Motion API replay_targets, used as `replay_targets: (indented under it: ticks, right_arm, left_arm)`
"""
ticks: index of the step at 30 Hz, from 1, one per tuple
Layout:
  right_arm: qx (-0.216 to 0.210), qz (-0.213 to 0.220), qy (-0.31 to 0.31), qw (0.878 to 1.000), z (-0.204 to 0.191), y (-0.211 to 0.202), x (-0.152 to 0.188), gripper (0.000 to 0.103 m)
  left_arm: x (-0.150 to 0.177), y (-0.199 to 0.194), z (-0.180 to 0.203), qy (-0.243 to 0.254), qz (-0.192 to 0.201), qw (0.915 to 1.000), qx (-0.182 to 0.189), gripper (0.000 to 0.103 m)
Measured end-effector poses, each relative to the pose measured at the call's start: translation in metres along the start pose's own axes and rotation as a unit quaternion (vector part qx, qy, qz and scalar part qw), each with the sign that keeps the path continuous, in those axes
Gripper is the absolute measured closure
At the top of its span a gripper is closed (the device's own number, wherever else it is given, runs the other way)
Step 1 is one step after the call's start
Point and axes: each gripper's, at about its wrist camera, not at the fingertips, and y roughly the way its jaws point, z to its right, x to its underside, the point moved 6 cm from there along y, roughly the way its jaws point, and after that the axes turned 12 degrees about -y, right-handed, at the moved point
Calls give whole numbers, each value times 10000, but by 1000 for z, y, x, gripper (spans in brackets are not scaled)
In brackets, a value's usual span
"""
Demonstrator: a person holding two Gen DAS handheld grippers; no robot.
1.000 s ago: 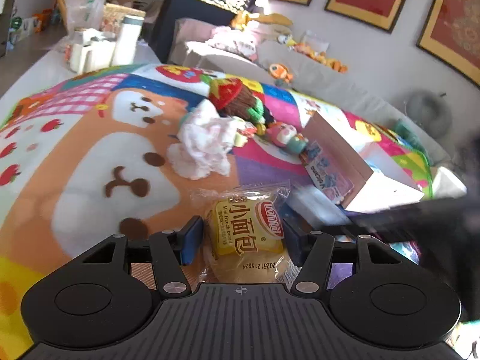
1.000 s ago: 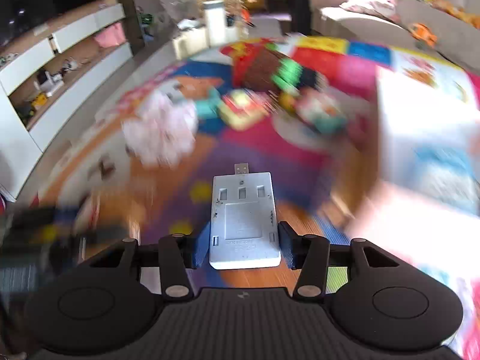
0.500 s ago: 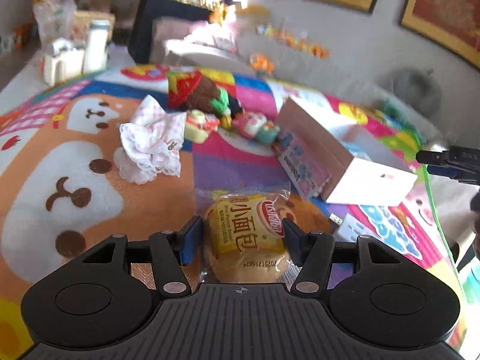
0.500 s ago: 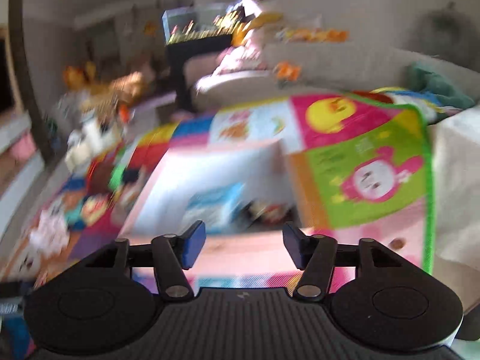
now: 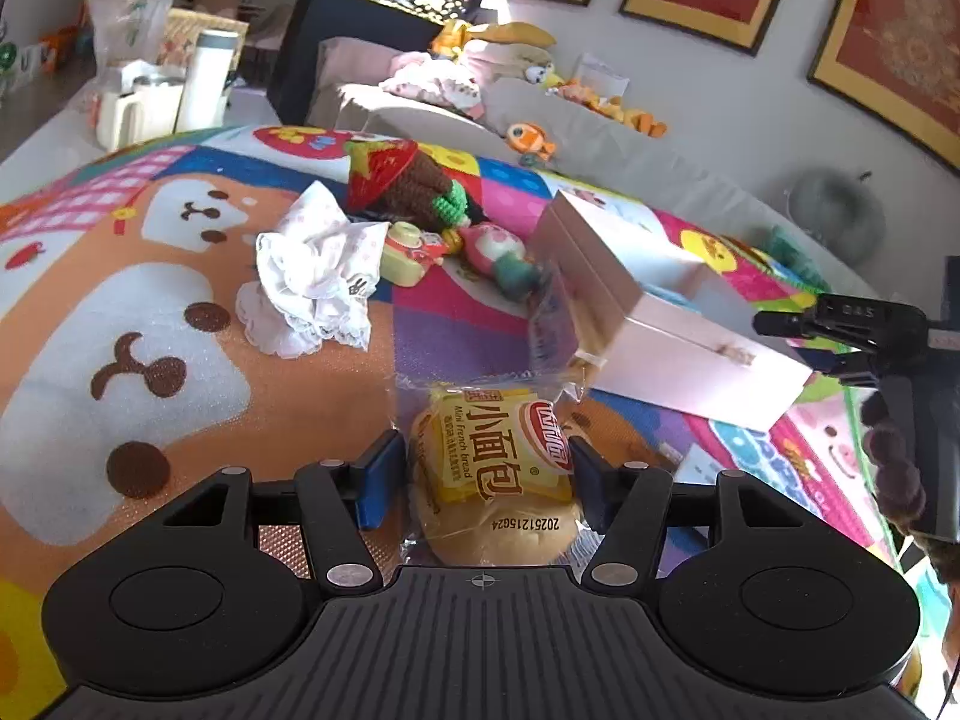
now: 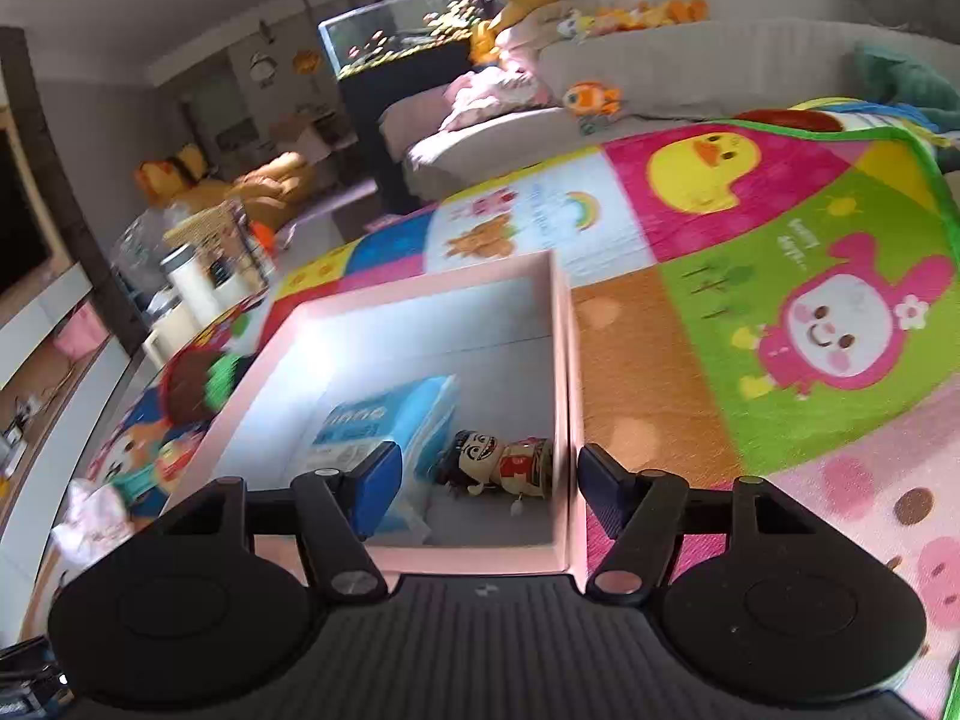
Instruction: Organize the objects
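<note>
Left gripper (image 5: 483, 471) clamps a packaged mini bread (image 5: 495, 474) above the play mat (image 5: 180, 324), near the pink box (image 5: 654, 330) on its right. Right gripper (image 6: 486, 480) spread apart, holding nothing, above box (image 6: 420, 312) (tissue pack (image 6: 390, 426), doll (image 6: 498, 465) inside).

Yellow-and-red clear-wrapped mini bread bun pack (image 5: 498, 468), tan bun w/ black date print. Multicolour cartoon patchwork play mat (image 5: 180, 312): orange bear w/ brown spots, pink check, blue, purple; right wrist view shows yellow duck on magenta, pink bunny on green. Pale pink rectangular cardboard box (image 6: 564, 360), white inside; holds blue-and-white tissue pack (image 6: 390, 420) & red-and-cream black-haired figurine (image 6: 504, 462). White frilly lace-edged cloth (image 5: 312, 276). Brown crochet doll w/ red hat (image 5: 402, 186), green trim. Both grippers black w/ blue pads.
</note>
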Motion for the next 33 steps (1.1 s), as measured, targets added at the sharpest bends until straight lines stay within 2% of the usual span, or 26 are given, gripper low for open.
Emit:
replay_targets:
  ticks: [3, 6, 8, 11, 15, 17, 18, 20, 22, 25, 28, 33]
  right_arm:
    - [423, 209, -136, 9988, -8, -33, -4, 37]
    - [802, 484, 161, 9955, -14, -77, 1, 36]
    - [951, 628, 493, 9923, -27, -97, 17, 32]
    - [771, 570, 560, 9938, -61, -98, 47, 32]
    - [572, 635, 78, 9963, -112, -96, 63, 32]
    - [387, 845, -165, 9955, -131, -107, 60, 29]
    - [342, 1003, -290, 9939, -139, -112, 58, 23]
    - [301, 1382, -559, 9884, -151, -126, 56, 17]
    - [238, 1646, -724, 9834, -154, -135, 58, 15]
    - [15, 1709, -972, 9805, -152, -136, 69, 15]
    - [-82, 1771, -1022, 9788, -139, -138, 77, 15]
    - [-188, 1560, -778, 9845, -120, -127, 82, 15]
  left_arm:
    - [-1, -1, -4, -159, -2, 9998, 121, 39]
    - [-1, -1, -5, -248, 4, 9995, 174, 39]
    - [-1, -1, -4, -220, 18, 9996, 146, 39]
    - [0, -1, 0, -121, 33, 9999, 44, 40]
    - [0, -1, 0, -79, 26, 10000, 11, 40]
    - [-1, 0, -2, -101, 23, 9999, 10, 40]
    - [-1, 0, -2, -154, 25, 9999, 23, 40]
    - [0, 1, 2, -74, 45, 9999, -85, 39]
    - [3, 3, 10, 192, 51, 9993, -305, 39]
    - [6, 6, 18, 482, 74, 9970, -601, 38]
    - [7, 8, 20, 596, 90, 9955, -737, 37]
    - [9, 10, 25, 739, 125, 9930, -918, 37]
